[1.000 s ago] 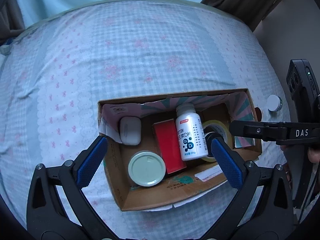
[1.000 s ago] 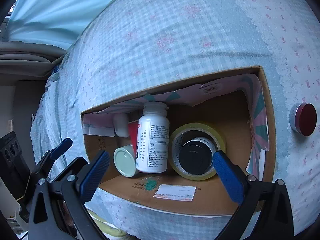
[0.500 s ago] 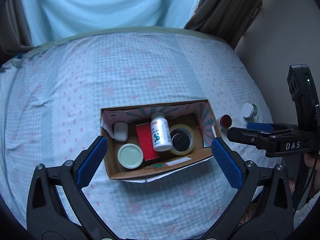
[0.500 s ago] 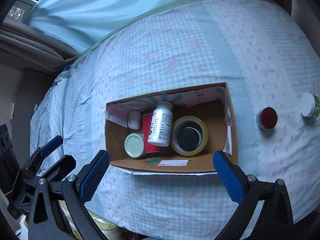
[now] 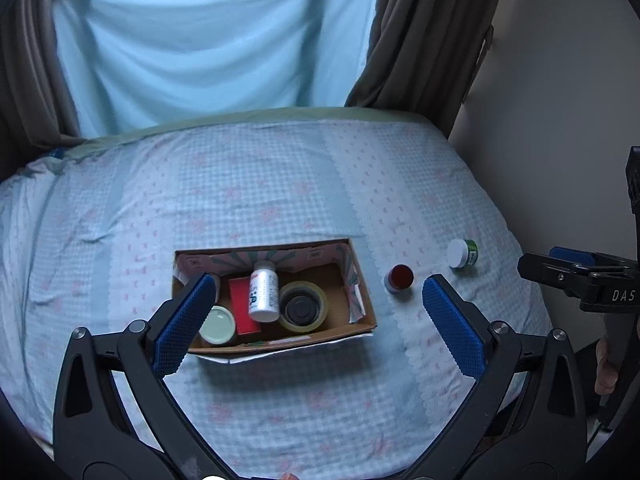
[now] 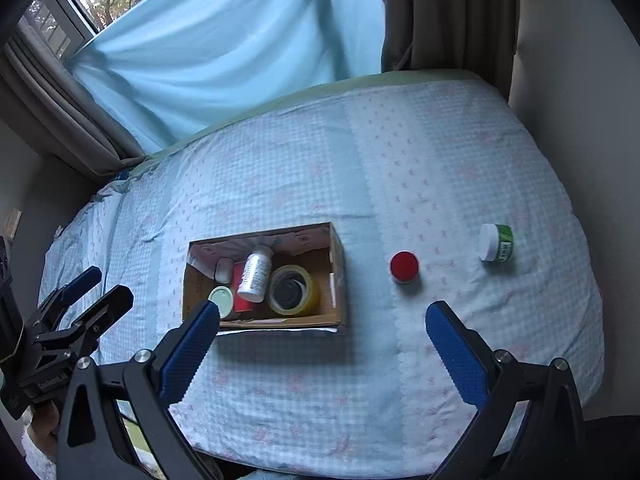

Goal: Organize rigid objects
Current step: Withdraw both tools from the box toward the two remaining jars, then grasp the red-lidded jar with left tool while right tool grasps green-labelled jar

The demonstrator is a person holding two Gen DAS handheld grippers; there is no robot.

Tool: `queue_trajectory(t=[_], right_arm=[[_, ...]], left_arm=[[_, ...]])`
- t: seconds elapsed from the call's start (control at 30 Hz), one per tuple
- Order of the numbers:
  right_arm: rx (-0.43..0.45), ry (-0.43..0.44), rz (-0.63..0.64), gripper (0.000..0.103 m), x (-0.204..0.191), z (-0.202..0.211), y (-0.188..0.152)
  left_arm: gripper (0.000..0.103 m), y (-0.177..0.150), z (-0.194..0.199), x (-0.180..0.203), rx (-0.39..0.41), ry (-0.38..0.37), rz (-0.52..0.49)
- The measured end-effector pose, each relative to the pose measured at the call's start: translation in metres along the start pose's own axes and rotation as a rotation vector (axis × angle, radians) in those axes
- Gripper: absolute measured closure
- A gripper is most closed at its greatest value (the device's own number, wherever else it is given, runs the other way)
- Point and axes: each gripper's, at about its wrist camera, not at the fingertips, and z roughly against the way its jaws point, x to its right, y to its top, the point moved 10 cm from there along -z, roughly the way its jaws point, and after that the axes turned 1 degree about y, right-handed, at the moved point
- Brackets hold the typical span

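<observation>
Both units backed well off since a second ago: then my cameras sat right over the box, now the whole bed is in frame. Left hand-held gripper (image 5: 316, 324) has its blue pads spread wide with nothing between them, hanging above the near edge of the bed (image 5: 280, 400). Right hand-held gripper (image 6: 322, 346) is the same, pads apart and empty. Past them sits the cardboard box (image 5: 280, 344), unmoved on the checked sheet. Inside it, left to right: a pale green lid (image 5: 217, 323) near the front, a small white case (image 6: 224, 270) behind it, a red box (image 5: 241, 303), a white bottle (image 5: 263, 292) lying with its cap toward the far wall, and a yellow tape roll (image 5: 303, 305) with a dark round thing in its core. Outside the box to its right, a red-lidded jar (image 6: 404, 265) stands on the sheet; further right a white-capped green jar (image 6: 496, 243) lies on its side, well apart from it. Beyond the bed hangs a light blue curtain (image 5: 216, 40).
</observation>
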Motion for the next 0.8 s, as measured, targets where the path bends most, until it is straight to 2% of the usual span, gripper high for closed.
queue_trajectory(t=[0.2,0.33,0.57,0.8], right_arm=[[0.070,-0.091,0.049,0.000,0.080,0.041,0.009],[0.073,-0.092,0.063,0.000,0.135,0.050,0.013],[0.051,-0.119,0.019,0.000,0.210,0.039,0.015],[0.010,-0.151,-0.022,0.000,0.257,-0.009,0.023]], left_arm=[[0.000,-0.001,0.003,0.069,0.065,0.058,0.053],[0.000,-0.009,-0.013,0.113,0.068,0.064,0.090],[0.000,-0.033,-0.066,0.172,0.001,0.048,0.084],[0.000,-0.060,-0.156,0.192,-0.098,0.048,0.093]])
